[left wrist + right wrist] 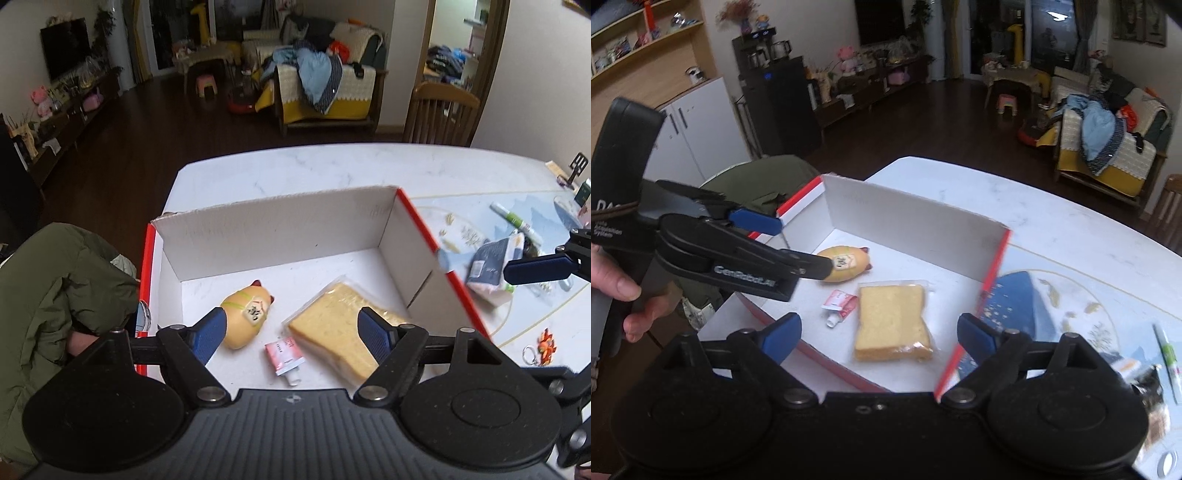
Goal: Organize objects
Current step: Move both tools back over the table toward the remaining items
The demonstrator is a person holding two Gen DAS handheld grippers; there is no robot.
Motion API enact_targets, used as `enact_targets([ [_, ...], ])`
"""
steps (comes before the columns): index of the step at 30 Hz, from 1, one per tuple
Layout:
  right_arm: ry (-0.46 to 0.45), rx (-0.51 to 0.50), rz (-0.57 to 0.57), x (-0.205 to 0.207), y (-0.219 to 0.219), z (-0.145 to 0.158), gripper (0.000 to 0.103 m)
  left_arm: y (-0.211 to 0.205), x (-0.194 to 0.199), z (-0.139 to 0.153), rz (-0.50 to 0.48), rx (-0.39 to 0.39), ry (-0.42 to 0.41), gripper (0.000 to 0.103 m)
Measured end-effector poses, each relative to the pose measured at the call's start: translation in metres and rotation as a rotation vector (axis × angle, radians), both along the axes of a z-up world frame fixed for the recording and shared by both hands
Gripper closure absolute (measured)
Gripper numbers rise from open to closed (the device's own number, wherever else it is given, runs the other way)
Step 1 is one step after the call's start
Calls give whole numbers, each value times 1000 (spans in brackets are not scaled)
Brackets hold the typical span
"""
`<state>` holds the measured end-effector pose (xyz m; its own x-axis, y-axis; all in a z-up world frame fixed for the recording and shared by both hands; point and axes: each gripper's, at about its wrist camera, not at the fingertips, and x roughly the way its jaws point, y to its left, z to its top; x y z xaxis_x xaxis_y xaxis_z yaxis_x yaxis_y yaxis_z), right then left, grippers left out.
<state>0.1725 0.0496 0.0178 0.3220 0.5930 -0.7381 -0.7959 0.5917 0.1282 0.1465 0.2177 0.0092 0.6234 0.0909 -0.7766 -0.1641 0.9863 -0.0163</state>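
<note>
- Three items already inside the red-and-white box [439, 236]: yellow cat-eared figurine [243, 319], small pink tube [284, 357], wrapped slice of cake [332, 332], lying apart from one another on the box floor.
- Judged as the gap between placements: nothing carried, more things waiting outside on the table [295, 166].
- Left to sort, to the right of the box: blue-and-white packet [487, 266] near the box wall, green-and-white pen [511, 219] beyond it, orange keyring charm [546, 345] nearer the table's edge (small and blurred, so exact make unclear).
- Left gripper [293, 330] held over the box, tilted down toward its floor, jaws apart, nothing between the pads.
- Right gripper [879, 334] likewise angled down above the near edge of the box, jaws spread wide and empty; only the cake visible through the gap, not touched.
- Bare hand [613, 291] wrapped round the left tool's handle, seen from the right wrist view.
- Next move, as a judgement: swing one gripper rightward out of the box, lower over the packet or pen, line the pads across its narrow side before closing.
- Risk worth noting: tall box wall between gripper and packet, easy to clip on the way over.
</note>
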Motion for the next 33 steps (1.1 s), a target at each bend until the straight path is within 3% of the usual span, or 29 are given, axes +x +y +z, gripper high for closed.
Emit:
enact_targets([
  [3,-11,15,-49,0,-19,3,6,-9,-5,3,1,-3,-22,25],
  [16,-12,64,-203,8,-88,-2,1,-65,-9,-3,-66,-61,-44,24],
  [19,-9,70,-226,9,-106,-5,1,-79,-7,-7,-80,-62,-44,16],
  [33,-20,23,-408,23,-208,-29,1,-152,0,-30,-154,-82,-37,7],
])
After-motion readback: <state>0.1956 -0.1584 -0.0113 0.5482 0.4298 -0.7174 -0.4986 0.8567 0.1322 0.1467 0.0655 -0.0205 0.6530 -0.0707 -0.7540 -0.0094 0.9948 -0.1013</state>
